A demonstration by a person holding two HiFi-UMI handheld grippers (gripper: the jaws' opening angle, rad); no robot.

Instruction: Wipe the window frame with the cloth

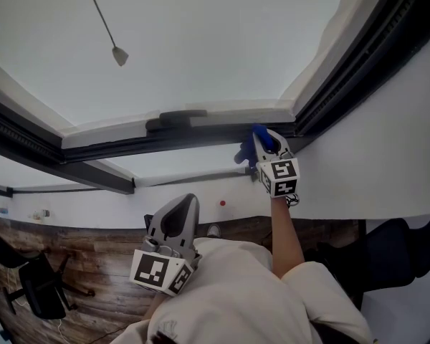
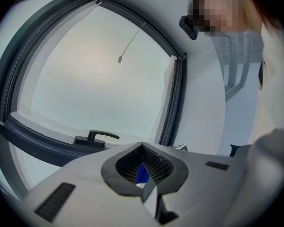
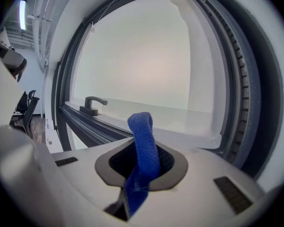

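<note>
Blue cloth [image 3: 142,138] clenched in right tool [image 3: 143,167], window frame [image 1: 201,136] contact hidden; left tool [image 2: 143,168] closed, empty.

Handle [image 1: 176,118] juts from frame [image 1: 107,151], open rail between it and right claw [image 1: 254,146]

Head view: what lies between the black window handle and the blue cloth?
Only bare dark window frame, from black handle to blue cloth, in the head view.

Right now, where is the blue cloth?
The blue cloth is clamped in the right claw. In the head view it is held up by the lower right corner of the window frame, just right of the handle.
</note>
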